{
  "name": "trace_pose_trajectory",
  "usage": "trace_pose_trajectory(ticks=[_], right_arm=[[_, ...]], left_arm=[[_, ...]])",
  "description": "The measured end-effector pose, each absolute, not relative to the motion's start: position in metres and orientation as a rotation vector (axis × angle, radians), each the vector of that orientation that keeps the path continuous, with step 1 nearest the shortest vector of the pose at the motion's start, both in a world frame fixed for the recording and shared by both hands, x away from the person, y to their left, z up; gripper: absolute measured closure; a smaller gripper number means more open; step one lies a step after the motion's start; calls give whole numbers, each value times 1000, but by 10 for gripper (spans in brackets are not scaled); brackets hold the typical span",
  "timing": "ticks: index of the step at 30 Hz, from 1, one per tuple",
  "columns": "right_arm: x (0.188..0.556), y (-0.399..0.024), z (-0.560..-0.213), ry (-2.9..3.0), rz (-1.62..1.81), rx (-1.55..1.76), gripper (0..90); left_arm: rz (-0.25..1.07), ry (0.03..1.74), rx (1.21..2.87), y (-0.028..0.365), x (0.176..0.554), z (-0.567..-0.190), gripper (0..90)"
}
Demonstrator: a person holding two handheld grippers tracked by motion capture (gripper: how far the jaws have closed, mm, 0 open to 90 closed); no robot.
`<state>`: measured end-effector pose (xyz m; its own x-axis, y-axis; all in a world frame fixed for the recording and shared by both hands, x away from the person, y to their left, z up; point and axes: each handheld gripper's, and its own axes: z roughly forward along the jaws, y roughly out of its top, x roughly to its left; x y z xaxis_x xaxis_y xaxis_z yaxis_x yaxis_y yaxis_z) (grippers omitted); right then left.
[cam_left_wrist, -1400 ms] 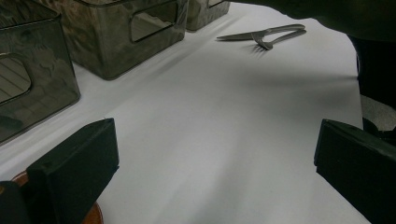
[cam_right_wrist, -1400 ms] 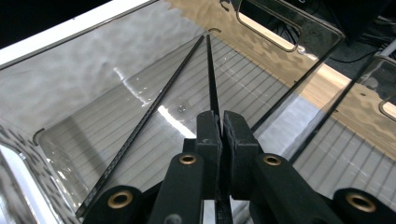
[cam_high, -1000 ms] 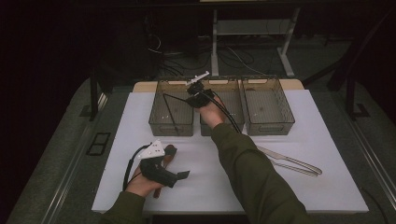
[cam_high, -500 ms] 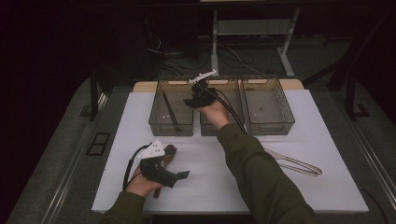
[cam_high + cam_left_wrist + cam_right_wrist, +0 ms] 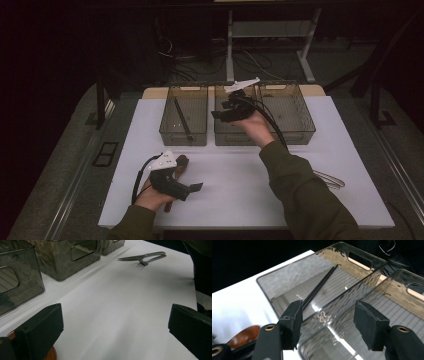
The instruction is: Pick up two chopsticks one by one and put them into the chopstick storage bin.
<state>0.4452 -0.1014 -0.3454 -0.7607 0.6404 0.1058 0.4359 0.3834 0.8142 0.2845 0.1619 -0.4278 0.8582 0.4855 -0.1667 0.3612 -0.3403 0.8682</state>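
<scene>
My right gripper [image 5: 218,114] hangs above the middle clear bin [image 5: 235,136]. Its jaws have just been opening and stand open with nothing between them [image 5: 331,326]. A pair of black chopsticks [image 5: 319,286] lies in the left bin [image 5: 170,131], also seen from above as chopsticks [image 5: 182,119]. My left gripper [image 5: 190,175] rests on the white table near the front left, jaws wide open and empty [image 5: 115,332]. A brown wooden spoon [image 5: 181,162] lies beside its left jaw, spoon [image 5: 51,355].
A third clear bin [image 5: 295,131] stands to the right of the middle one. A metal fork [image 5: 142,260] and other metal cutlery [image 5: 329,180] lie on the white table [image 5: 240,200] at the right. Dark floor, cables and a stand lie beyond the table.
My right gripper has moved from over the left bin rightward and a little up, to above the middle bin, and its jaws have opened. The left gripper has stayed put.
</scene>
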Motion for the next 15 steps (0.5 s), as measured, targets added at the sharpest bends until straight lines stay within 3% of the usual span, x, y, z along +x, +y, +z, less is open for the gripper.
trace_pose_trajectory(ticks=[15], right_arm=[[397,-177,-355,2413,1443,880,308]], left_arm=[[160,642,1973,163,283,-428,0]])
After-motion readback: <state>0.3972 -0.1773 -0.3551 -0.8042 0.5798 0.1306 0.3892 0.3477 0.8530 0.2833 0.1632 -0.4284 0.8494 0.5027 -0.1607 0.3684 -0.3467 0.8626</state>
